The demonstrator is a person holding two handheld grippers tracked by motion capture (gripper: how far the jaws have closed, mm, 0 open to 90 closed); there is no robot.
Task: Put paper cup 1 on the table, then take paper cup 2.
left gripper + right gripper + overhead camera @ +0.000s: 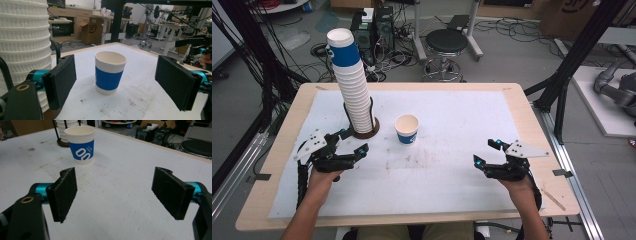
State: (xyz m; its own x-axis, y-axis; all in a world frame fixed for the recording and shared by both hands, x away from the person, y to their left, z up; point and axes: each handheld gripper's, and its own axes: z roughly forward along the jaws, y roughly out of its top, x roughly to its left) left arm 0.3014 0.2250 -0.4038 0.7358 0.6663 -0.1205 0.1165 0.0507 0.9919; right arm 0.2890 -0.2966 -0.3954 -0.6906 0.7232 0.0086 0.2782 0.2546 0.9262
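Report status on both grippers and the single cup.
Left gripper open, beside cup stack. Right gripper open, empty. Paper cup upright on table, untouched. Nothing in the way.

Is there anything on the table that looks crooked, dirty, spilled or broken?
The tall cup stack in its holder leans, with its top toward the table's left edge. The white mat has dark smudges in front of the single cup, which stands upright and looks empty. Nothing looks spilled or broken.
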